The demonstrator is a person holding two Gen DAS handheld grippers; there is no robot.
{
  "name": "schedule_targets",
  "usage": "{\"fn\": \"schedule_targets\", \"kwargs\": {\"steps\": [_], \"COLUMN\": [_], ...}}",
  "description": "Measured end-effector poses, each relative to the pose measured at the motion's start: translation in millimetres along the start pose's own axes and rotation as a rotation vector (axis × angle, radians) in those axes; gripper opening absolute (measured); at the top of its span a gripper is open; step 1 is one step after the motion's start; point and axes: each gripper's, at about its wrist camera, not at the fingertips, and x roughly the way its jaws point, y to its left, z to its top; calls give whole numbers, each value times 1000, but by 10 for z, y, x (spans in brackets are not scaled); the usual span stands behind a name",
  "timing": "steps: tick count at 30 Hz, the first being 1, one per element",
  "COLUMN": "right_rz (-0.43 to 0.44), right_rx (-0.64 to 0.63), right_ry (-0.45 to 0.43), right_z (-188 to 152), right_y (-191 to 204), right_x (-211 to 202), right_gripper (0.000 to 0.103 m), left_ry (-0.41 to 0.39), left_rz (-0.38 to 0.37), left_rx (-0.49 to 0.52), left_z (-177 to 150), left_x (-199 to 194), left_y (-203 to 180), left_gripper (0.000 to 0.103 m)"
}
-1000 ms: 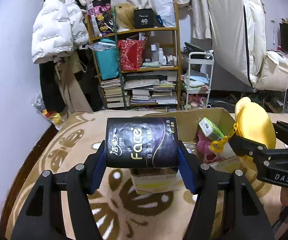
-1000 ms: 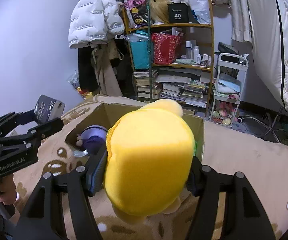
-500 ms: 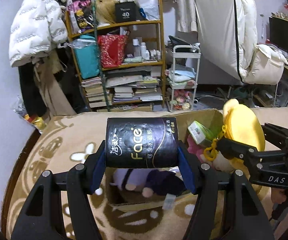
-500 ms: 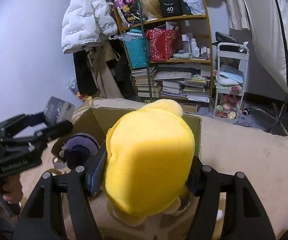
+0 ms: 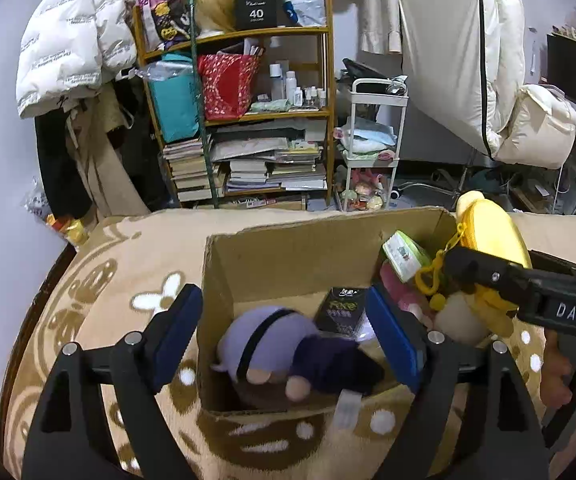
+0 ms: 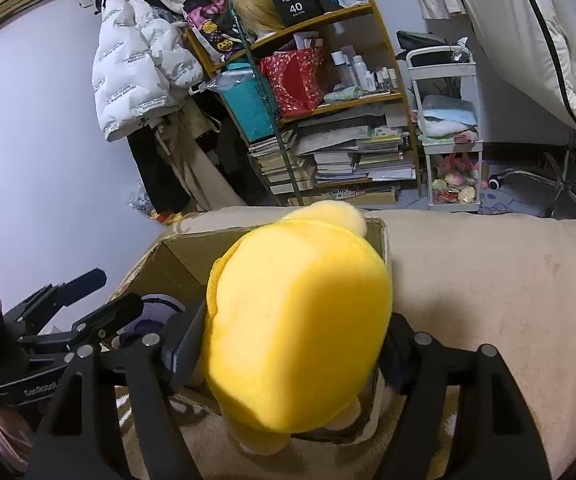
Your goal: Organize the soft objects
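The left tongs (image 5: pixel 284 336) are opening above the cardboard box (image 5: pixel 288 256), and nothing is between their blue pads. The black tissue pack (image 5: pixel 341 310) lies inside the box, just below and ahead of them, beside the purple plush doll (image 5: pixel 288 352).

The right tongs (image 6: pixel 288 344) are also opening, but the yellow plush toy (image 6: pixel 299 328) is between them, over the right end of the box. The left pad looks to touch the plush; the other side is hidden behind it, so I cannot tell whether it is free already.

What could go wrong: the yellow plush toy is wide and hangs partly over the near wall of the box, so if it is let go here it could catch on the rim and roll out onto the blanket. Its yellow keychain clip (image 5: pixel 431 276), seen from the left tongs, could hook on a finger of the right tongs and pull the toy back out. The two tongs are near each other over one box, so they could bump. The box also holds a green pack (image 5: pixel 401 254) and something pink, so space on that side is small.

The box stands on a beige patterned blanket (image 5: pixel 100 300), a soft surface where it may tilt. Beyond the tongs is a crowded wooden shelf (image 5: pixel 248 120) with books, a white cart (image 5: pixel 371 152) and hanging white jackets.
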Motion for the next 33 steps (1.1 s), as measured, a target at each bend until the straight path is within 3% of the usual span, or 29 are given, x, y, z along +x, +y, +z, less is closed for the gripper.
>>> {"fn": "schedule_targets", "kwargs": {"steps": [4, 8, 12, 15, 17, 33], "right_rz": [9, 8, -63, -69, -74, -93], "right_rx": [-1, -23, -60, -71, -86, -131], "right_ry": [7, -17, -38, -42, -67, -185], "right_z": [1, 18, 17, 15, 9, -271], "right_y": [33, 107, 174, 211, 262, 496], "right_x": [-34, -113, -183, -295, -428, -1391], "right_gripper": [81, 93, 94, 94, 103, 103], "left_ry": [2, -5, -24, -61, -74, -208], "left_rz": [58, 78, 108, 133, 146, 233], "left_rx": [6, -5, -18, -24, -24, 11], "left_z": [-98, -180, -211, -244, -259, -454], "left_x": [-115, -291, -490, -711, -825, -1825], "left_y": [33, 56, 53, 37, 20, -243], "left_gripper": [87, 93, 99, 101, 102, 102]}}
